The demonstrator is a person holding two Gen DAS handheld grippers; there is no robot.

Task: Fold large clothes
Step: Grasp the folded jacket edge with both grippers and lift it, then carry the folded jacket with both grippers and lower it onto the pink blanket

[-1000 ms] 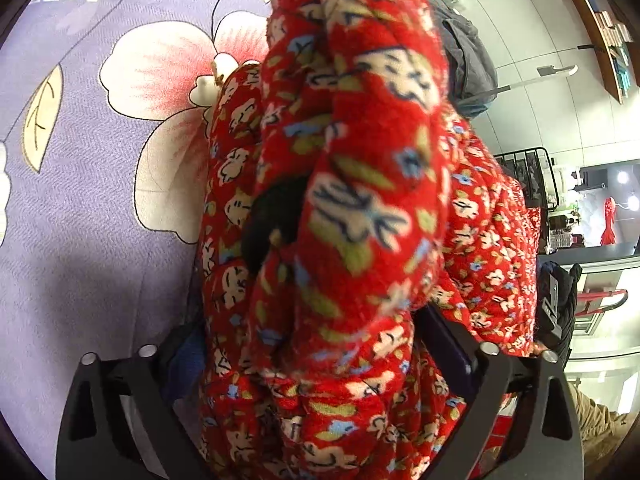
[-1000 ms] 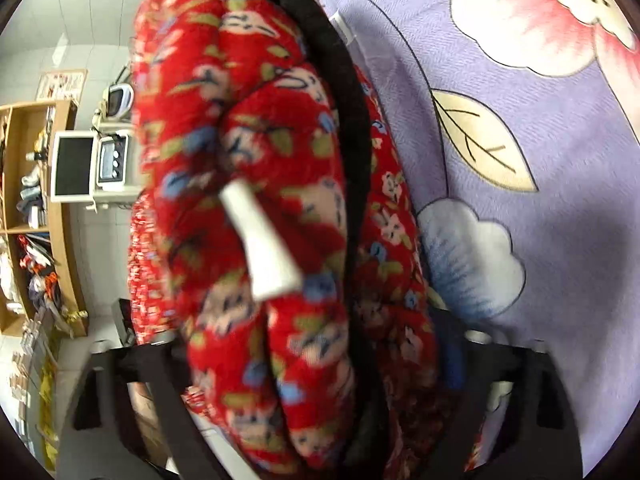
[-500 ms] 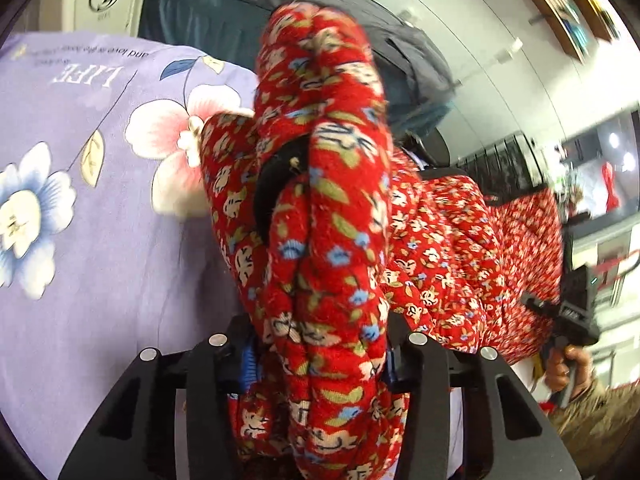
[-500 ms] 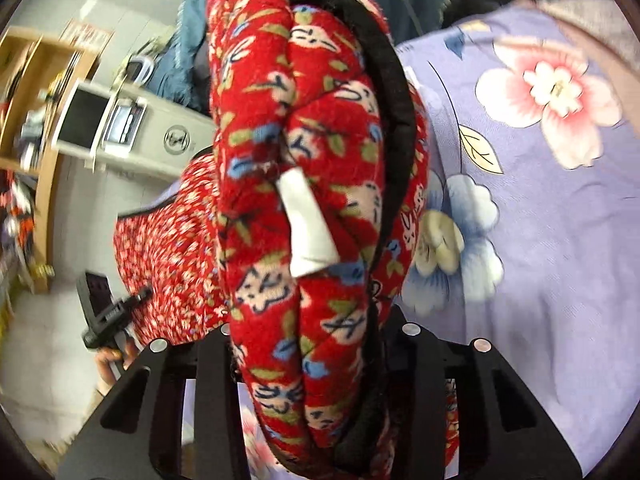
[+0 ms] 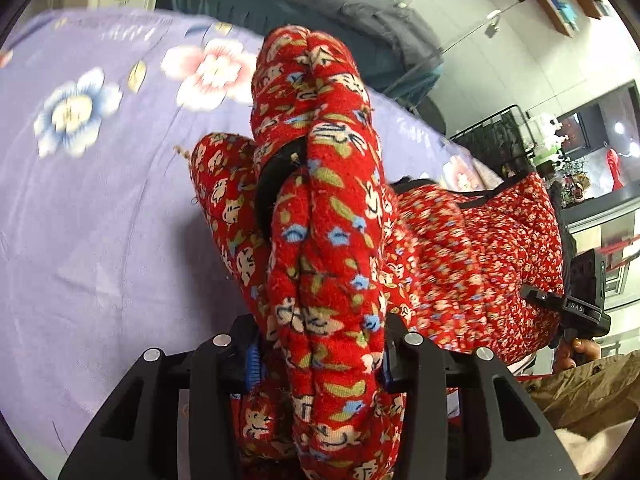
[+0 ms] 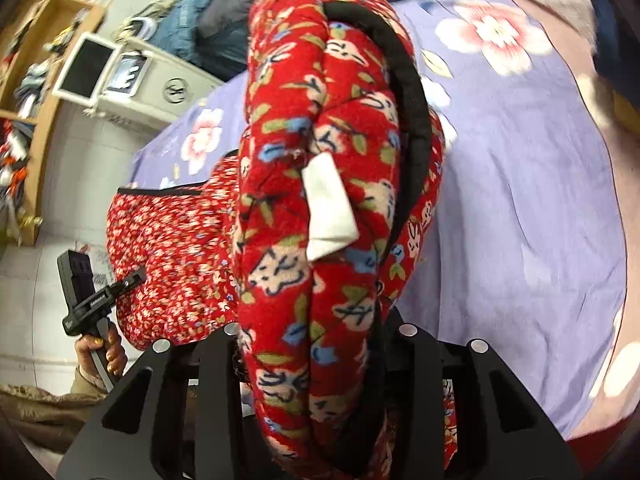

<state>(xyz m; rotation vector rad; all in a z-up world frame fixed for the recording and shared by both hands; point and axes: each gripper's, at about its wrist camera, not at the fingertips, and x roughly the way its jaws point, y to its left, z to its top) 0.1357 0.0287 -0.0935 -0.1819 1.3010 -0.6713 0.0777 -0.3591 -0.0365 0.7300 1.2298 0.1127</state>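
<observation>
Both grippers w/ the red floral garment now well above the purple floral sheet; more sheet & room visible vs 1 s ago.

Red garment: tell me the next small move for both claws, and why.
Probably carry both corners forward over the sheet and lower them. The left claw and right claw are each shut on a bunched edge of the garment, which hangs stretched between them above the sheet, not yet laid flat.
</observation>
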